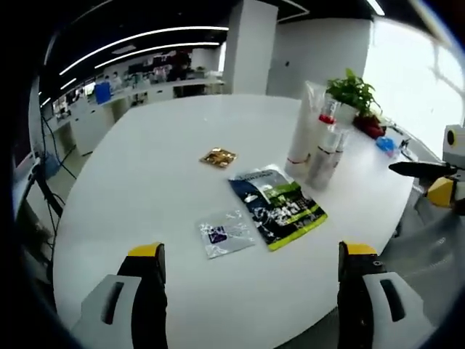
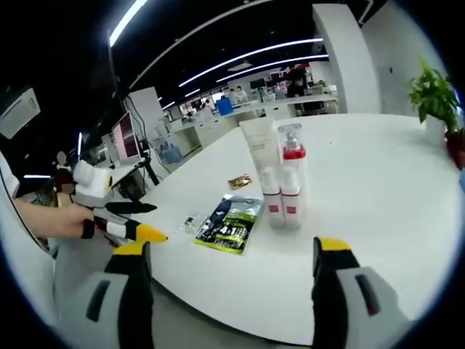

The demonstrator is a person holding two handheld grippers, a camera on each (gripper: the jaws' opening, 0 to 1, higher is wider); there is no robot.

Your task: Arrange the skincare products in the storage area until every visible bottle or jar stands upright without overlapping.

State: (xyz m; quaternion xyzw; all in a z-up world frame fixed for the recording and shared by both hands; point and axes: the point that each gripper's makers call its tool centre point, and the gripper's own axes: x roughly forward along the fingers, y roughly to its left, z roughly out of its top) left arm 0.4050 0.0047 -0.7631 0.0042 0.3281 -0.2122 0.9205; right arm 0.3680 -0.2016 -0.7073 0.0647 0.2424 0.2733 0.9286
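txt: none legible | bottles [image 2: 282, 190], green pouch [image 1: 278, 206]: print too small/blurred

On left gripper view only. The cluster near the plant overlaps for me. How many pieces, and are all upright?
Observer: Four, all upright: white tube, pump bottle, small bottle, second small bottle.
Operator: How are the small ones placed?
Observer: Side by side in front of the pump bottle; I can't tell whether they touch.
Operator: Right tongs?
Observer: Right tongs are wide open, holding nothing.
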